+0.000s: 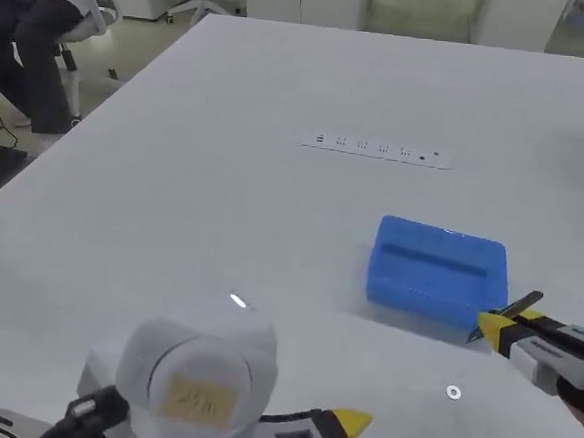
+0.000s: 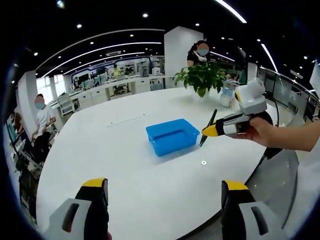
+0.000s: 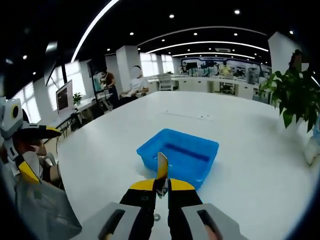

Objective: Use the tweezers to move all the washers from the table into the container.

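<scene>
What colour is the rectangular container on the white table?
Blue plastic container; clearest in right gripper view.

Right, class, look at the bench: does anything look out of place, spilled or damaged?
Nothing stands out. The blue container sits upright on the table, the power strip lies flat beyond it, and one washer lies on the table outside the container. The right gripper clamps the tweezers.

Open tabletop (image 1: 203,203) stretches left of the blue container (image 1: 437,271) and between it and the power strip (image 1: 377,150). The right gripper (image 1: 495,329), clamping tweezers (image 1: 519,305), crowds the container's near right corner; 1 washer (image 1: 453,393) lies near it.
</scene>
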Action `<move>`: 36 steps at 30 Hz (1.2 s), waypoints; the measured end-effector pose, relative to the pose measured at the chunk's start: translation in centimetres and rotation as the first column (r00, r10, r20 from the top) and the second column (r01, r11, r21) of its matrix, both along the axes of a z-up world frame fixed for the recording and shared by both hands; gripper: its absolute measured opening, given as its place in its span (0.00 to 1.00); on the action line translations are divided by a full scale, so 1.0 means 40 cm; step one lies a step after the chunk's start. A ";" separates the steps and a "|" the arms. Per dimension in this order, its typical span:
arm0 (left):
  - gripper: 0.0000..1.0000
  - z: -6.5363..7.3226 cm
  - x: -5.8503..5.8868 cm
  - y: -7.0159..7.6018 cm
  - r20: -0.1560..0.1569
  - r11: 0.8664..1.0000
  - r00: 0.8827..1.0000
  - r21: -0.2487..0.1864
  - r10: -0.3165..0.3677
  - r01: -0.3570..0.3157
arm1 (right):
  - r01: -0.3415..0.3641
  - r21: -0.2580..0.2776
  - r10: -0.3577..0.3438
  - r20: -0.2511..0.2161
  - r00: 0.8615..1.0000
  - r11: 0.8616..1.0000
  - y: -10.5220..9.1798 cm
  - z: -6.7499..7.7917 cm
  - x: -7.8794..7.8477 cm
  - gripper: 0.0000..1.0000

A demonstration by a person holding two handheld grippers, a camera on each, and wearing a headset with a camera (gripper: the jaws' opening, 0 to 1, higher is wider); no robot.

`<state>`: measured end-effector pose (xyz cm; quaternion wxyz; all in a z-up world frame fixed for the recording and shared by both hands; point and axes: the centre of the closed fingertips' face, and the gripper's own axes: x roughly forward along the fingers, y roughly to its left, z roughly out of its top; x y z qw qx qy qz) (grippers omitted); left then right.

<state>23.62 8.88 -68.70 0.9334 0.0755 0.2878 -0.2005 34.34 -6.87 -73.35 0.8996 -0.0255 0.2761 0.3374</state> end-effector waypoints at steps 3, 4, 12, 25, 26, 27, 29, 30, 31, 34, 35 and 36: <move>0.96 -0.003 -0.004 0.000 -0.003 1.000 1.000 0.003 0.001 -0.001 | -0.010 0.007 0.010 -0.037 0.999 1.000 0.003 -0.026 -0.024 0.05; 0.96 -0.004 -0.004 0.000 -0.003 1.000 1.000 0.005 0.001 -0.001 | -0.018 -0.002 0.018 -0.037 0.999 1.000 0.004 -0.032 -0.030 0.05; 0.96 -0.002 -0.004 -0.004 0.004 1.000 1.000 0.003 0.002 -0.002 | -0.053 -0.032 0.050 -0.078 0.996 0.998 0.015 -0.068 -0.059 0.05; 0.96 -0.005 -0.013 0.012 0.004 1.000 1.000 0.002 0.021 -0.021 | -0.081 -0.062 0.073 -0.122 0.990 0.995 0.002 -0.115 -0.071 0.05; 0.96 -0.005 -0.014 0.013 0.003 1.000 1.000 0.002 0.022 -0.022 | -0.081 -0.065 0.074 -0.115 0.991 0.995 0.000 -0.115 -0.069 0.05; 0.96 -0.005 -0.014 0.014 0.002 1.000 1.000 0.002 0.022 -0.022 | -0.080 -0.066 0.073 -0.108 0.992 0.995 -0.002 -0.115 -0.066 0.05; 0.96 -0.004 -0.014 0.015 0.005 1.000 1.000 0.002 0.025 -0.025 | -0.081 -0.065 0.073 -0.110 0.991 0.995 -0.004 -0.117 -0.061 0.05; 0.96 -0.005 -0.014 0.015 0.003 1.000 1.000 0.000 0.025 -0.025 | -0.080 -0.064 0.072 -0.110 0.991 0.995 -0.005 -0.118 -0.060 0.05; 0.96 -0.006 -0.014 0.014 0.002 1.000 1.000 0.000 0.024 -0.024 | -0.078 -0.065 0.071 -0.108 0.992 0.995 -0.006 -0.120 -0.056 0.05; 0.96 -0.007 -0.014 0.012 0.001 1.000 1.000 0.008 0.020 -0.020 | -0.078 -0.071 0.070 -0.108 0.992 0.994 -0.008 -0.125 -0.056 0.05; 0.96 -0.007 -0.014 0.010 0.001 1.000 1.000 0.009 0.019 -0.019 | -0.078 -0.070 0.071 -0.105 0.992 0.994 -0.007 -0.125 -0.058 0.05; 0.96 -0.007 -0.014 0.010 0.002 1.000 1.000 0.007 0.019 -0.019 | -0.077 -0.068 0.070 -0.107 0.992 0.995 -0.008 -0.125 -0.058 0.05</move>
